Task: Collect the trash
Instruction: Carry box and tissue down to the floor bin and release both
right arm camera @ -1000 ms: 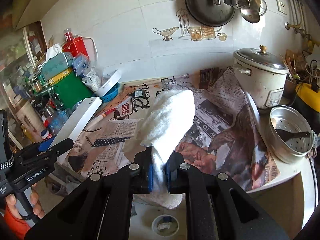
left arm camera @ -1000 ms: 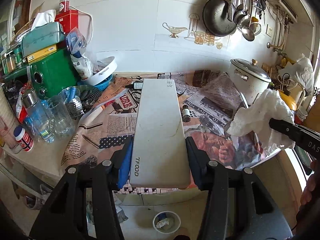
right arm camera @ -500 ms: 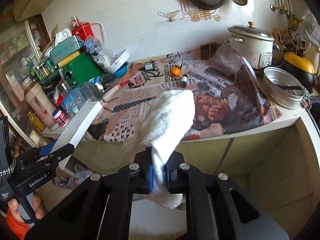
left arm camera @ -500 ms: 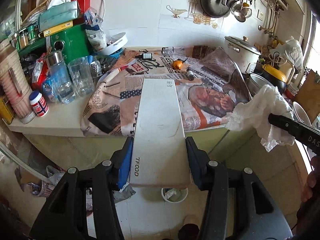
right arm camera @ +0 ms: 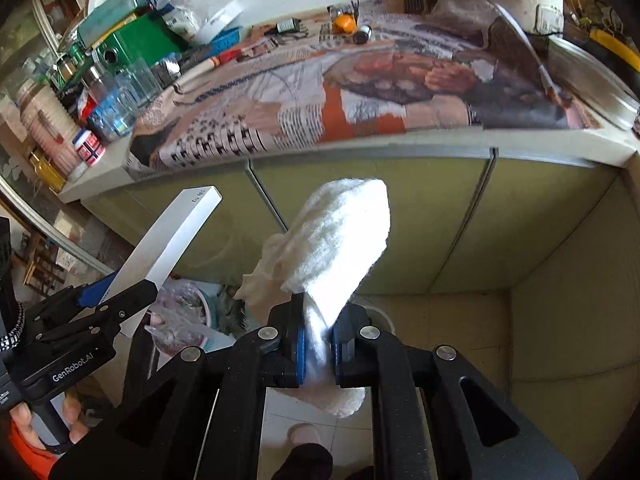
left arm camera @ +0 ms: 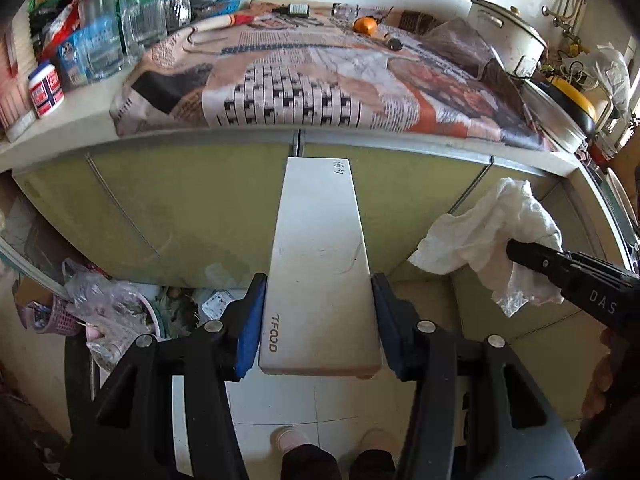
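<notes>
My left gripper [left arm camera: 318, 322] is shut on a long flat white box [left arm camera: 320, 264] marked TFOOD, held level in front of the green cabinet doors. It also shows in the right wrist view [right arm camera: 168, 248] at the left. My right gripper [right arm camera: 318, 354] is shut on a crumpled white paper towel [right arm camera: 340, 248], which sticks up in front of the cabinet. The towel also shows in the left wrist view [left arm camera: 492, 232] at the right. A pink bin [left arm camera: 120, 312] with plastic trash stands on the floor at lower left.
The counter [left arm camera: 60, 120] above is covered with newspaper [left arm camera: 320, 88]. Glass jars [left arm camera: 120, 36], a green box [right arm camera: 136, 40], a rice cooker [left arm camera: 508, 36] and a small orange item [left arm camera: 364, 24] sit on it. Tiled floor lies below.
Both grippers have dropped from counter height to below the counter edge, in front of the cabinet doors, still holding the box and the towel. The floor bin has come into view.
</notes>
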A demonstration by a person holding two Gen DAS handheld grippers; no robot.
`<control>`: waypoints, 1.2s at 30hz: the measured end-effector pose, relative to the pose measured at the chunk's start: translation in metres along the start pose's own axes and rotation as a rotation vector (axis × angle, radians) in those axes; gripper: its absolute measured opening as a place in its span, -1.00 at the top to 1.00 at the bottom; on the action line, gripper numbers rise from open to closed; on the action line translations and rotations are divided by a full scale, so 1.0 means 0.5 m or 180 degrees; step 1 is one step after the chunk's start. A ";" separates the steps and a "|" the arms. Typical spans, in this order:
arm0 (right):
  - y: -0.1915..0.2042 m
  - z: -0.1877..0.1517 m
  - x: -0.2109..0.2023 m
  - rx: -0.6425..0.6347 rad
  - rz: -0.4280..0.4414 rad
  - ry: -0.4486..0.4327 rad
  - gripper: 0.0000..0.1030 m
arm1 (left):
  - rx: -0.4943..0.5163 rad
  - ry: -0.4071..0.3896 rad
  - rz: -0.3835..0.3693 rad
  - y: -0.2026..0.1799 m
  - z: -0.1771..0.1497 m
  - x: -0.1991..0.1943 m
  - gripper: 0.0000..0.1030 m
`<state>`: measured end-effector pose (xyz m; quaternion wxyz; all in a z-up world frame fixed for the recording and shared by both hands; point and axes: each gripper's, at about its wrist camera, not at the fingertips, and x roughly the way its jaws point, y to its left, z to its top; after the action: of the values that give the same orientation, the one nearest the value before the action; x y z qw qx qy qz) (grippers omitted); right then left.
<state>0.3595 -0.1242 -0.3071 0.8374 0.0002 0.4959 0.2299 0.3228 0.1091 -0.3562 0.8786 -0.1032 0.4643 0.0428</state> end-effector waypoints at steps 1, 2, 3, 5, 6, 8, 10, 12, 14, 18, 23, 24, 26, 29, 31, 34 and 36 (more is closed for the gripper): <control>-0.013 -0.015 0.031 0.0001 0.0014 0.0063 0.83 | -0.0030 0.0022 0.0010 -0.001 -0.014 0.023 0.02; -0.022 -0.028 0.057 0.0001 0.0023 0.0119 0.83 | -0.0062 0.0050 0.0032 0.000 -0.032 0.050 0.02; -0.033 -0.042 0.083 0.0002 0.0026 0.0175 0.82 | -0.0092 0.0074 0.0046 0.001 -0.047 0.075 0.02; -0.057 -0.070 0.145 0.0006 0.0027 0.0293 0.82 | -0.0155 0.0139 0.0082 0.006 -0.083 0.129 0.02; -0.069 -0.085 0.176 0.0008 0.0018 0.0359 0.82 | -0.0186 0.0174 0.0093 0.010 -0.101 0.156 0.02; -0.093 -0.114 0.241 0.0022 -0.0001 0.0470 0.82 | -0.0232 0.0240 0.0114 0.019 -0.134 0.207 0.02; -0.115 -0.142 0.311 0.0044 -0.0002 0.0594 0.82 | -0.0267 0.0303 0.0147 0.030 -0.165 0.256 0.02; -0.133 -0.166 0.379 0.0060 -0.0012 0.0704 0.82 | -0.0304 0.0356 0.0168 0.044 -0.191 0.305 0.02; -0.147 -0.186 0.444 0.0064 -0.0017 0.0790 0.81 | -0.0319 0.0405 0.0194 0.056 -0.212 0.350 0.02; -0.167 -0.219 0.556 0.0089 -0.0013 0.0947 0.76 | -0.0325 0.0481 0.0239 0.075 -0.248 0.428 0.02; -0.184 -0.240 0.650 0.0182 0.0092 0.1142 0.66 | -0.0323 0.0582 0.0229 0.082 -0.273 0.511 0.02; -0.186 -0.243 0.662 0.0186 0.0106 0.1182 0.58 | -0.0320 0.0603 0.0224 0.080 -0.276 0.523 0.02; -0.192 -0.244 0.674 0.0185 0.0108 0.1221 0.41 | -0.0312 0.0652 0.0182 0.074 -0.279 0.546 0.02; -0.193 -0.239 0.668 0.0143 0.0071 0.1177 0.17 | -0.0245 0.0707 0.0156 0.053 -0.279 0.572 0.02; -0.201 -0.236 0.655 0.0123 0.0071 0.1159 0.10 | -0.0219 0.0746 0.0107 0.037 -0.277 0.584 0.02; -0.213 -0.232 0.628 0.0129 0.0055 0.1135 0.10 | -0.0195 0.0814 0.0001 0.013 -0.274 0.604 0.02; -0.228 -0.229 0.606 0.0161 0.0038 0.1097 0.10 | -0.0146 0.0847 -0.0051 -0.009 -0.272 0.617 0.02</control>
<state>0.4302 -0.1355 -0.6428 0.7383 -0.0152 0.6377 0.2190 0.3884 0.0680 -0.6845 0.8070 -0.1316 0.5747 0.0324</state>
